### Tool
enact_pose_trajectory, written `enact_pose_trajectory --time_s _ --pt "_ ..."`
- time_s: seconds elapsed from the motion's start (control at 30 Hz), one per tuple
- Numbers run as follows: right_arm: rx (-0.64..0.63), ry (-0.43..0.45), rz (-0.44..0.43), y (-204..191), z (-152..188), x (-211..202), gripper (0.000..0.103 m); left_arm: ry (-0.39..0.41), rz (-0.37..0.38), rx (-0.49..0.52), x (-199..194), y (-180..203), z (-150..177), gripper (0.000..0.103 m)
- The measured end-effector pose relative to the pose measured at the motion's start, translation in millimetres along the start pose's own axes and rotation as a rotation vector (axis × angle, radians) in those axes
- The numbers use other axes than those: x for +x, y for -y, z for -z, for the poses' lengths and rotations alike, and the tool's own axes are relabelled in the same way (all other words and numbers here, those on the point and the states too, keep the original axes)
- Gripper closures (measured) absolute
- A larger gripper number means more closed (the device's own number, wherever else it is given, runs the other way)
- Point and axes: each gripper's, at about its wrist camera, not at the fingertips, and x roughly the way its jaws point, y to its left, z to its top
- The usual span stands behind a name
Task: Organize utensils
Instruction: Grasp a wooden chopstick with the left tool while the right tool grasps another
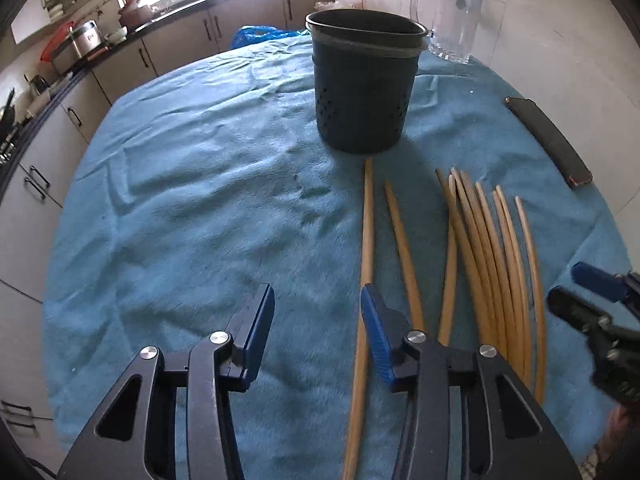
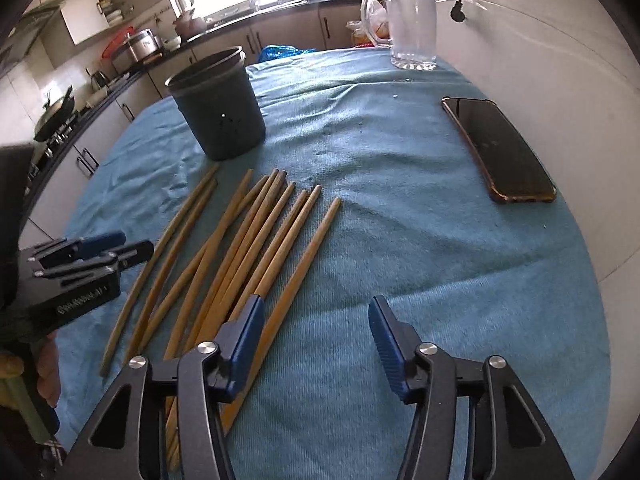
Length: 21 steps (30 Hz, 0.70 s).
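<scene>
On the blue-clothed table, chopsticks are spread before a dark holder; the left claw and right claw are held partly parted, empty.

Bare cloth left, chopsticks and holder centre

You find one line of white lettering, on the side of the left gripper at nine o'clock in the right wrist view; too blurred to read.
</scene>
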Motion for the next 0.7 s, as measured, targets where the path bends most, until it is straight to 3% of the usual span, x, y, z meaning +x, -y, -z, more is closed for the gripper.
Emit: enact_pose_trajectory --time_s 0.17,0.27,0.37,0.4,0.5,0.7 --pt "-0.014 -0.03 0.032 -5 -10 16 0.058 -0.018 0.019 0.015 10 7 -12 0.062" --pt "-0.013 -0.035 0.049 -5 -15 21 0.061 -0.023 0.024 0.02 17 10 -15 0.071" --pt "-0.016 -0.038 0.065 -6 -22 27 0.066 -0.028 0.02 0.005 19 11 -18 0.092" --pt "-0.021 -0.038 0.071 -7 -24 29 0.072 -0.036 0.014 -0.019 20 8 -19 0.096" --pt "-0.033 -0.049 0.068 -6 -30 32 0.088 -0.064 0.042 -0.085 17 -4 -15 0.096" --pt "-0.037 -0.093 0.033 4 -35 31 0.09 -0.125 0.046 -0.17 7 -27 5 0.096"
